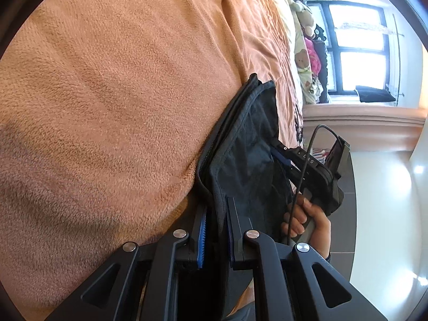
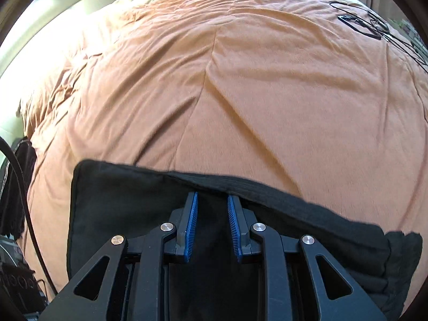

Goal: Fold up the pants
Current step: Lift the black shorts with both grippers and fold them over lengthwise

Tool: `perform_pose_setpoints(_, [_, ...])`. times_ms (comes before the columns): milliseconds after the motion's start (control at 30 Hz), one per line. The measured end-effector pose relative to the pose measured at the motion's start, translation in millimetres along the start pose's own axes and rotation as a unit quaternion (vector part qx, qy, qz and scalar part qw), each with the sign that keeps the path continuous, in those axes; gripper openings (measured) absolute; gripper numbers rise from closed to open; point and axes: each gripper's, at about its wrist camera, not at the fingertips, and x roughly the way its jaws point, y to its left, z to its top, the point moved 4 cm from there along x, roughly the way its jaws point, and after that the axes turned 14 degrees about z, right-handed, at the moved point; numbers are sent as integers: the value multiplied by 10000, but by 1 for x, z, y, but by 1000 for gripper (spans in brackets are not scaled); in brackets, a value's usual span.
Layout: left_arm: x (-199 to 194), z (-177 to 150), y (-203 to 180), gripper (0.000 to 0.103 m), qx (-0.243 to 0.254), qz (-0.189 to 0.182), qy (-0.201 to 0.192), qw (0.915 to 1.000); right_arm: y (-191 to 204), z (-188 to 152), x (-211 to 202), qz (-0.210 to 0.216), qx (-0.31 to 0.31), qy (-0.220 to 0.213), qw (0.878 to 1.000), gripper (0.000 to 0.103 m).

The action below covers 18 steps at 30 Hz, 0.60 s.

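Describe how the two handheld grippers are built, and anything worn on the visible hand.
Both the left gripper and right gripper are black, with angular linkage arms, round silver pivot pins and ribbed blue pads on the fingers. In the left wrist view, the right gripper's black handle carries a thin black cable and small white lettering. The hand wears no glove.

Left gripper (image 1: pixel 216 211) clamped on dark pants (image 1: pixel 240 144), layered hems edge-on between blue pads (image 1: pixel 202 236). Orange blanket (image 1: pixel 107 107) fills left of view. Right gripper (image 1: pixel 283 157) grips the same fabric farther along; hand (image 1: pixel 307 219) on its handle. Window (image 1: pixel 355 45) beyond.
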Motion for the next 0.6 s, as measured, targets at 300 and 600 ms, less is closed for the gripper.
perform_pose_setpoints(300, [-1,0,-2,12,-9,-39,-47,10000,20,-34,-31,537,-211,-91,9983,21])
perform_pose_setpoints(600, [-16,-4,-10,10,70,-94,-194,9997,29,-89,-60,839,-338,-59,9959,21])
